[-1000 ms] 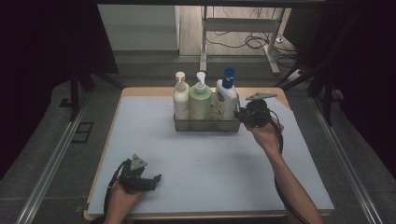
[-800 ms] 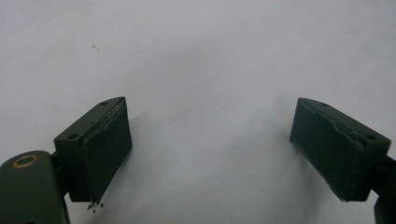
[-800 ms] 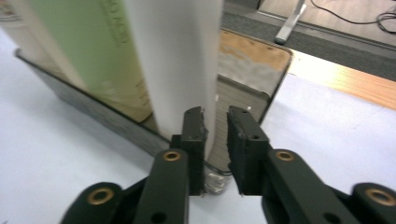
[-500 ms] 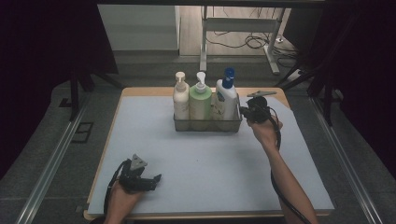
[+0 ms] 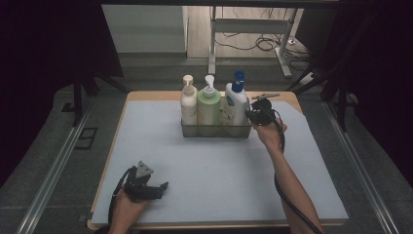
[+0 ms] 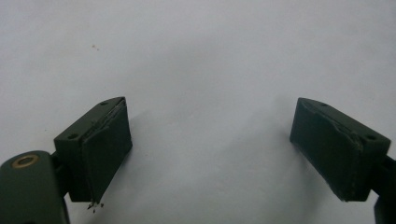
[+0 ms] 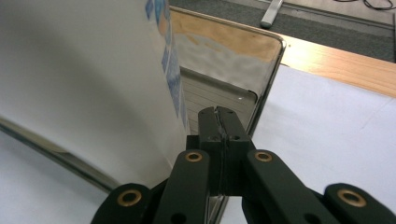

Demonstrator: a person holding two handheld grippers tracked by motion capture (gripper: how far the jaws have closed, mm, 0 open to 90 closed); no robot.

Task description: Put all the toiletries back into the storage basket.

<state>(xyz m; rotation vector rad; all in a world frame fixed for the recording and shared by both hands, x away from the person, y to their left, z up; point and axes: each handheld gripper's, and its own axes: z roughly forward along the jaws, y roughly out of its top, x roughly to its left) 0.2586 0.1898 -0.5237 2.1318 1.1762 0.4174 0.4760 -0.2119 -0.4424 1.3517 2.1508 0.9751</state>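
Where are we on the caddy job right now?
Done: three pump bottles stand in the metal caddy. In hand: the right gripper is shut on its end wall. Left: the caddy sits unlifted on the mat; the left gripper rests open.

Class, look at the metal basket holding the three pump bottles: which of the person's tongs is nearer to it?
Right. The right tongs are shut on the metal basket's right-end wall, beside the blue-capped bottle. The left tongs rest open on the mat at the near left, well apart from it.
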